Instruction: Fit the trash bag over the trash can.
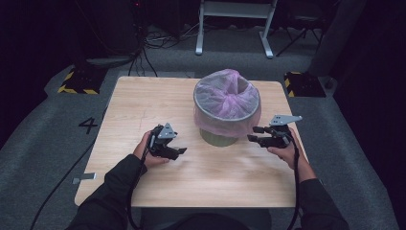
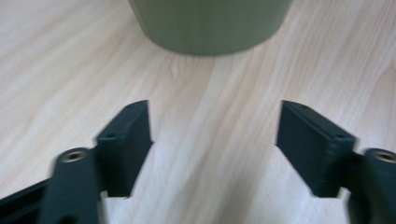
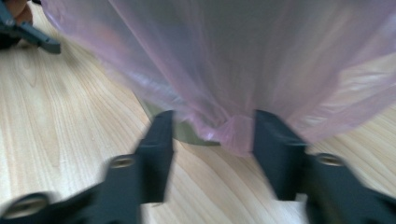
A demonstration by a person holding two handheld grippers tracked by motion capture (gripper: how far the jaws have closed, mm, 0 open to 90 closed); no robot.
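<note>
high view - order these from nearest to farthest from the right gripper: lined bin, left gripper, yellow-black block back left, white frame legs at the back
1. lined bin, just to the left of the right gripper.
2. left gripper, across the table on the person's left.
3. white frame legs, on the floor beyond the table.
4. yellow-black block, far back left.

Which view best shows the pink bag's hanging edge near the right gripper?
The right gripper view: the pink bag drapes there between the right gripper jaws. The high view shows the bag lining the bin. The left gripper view shows the bin's green base.
</note>
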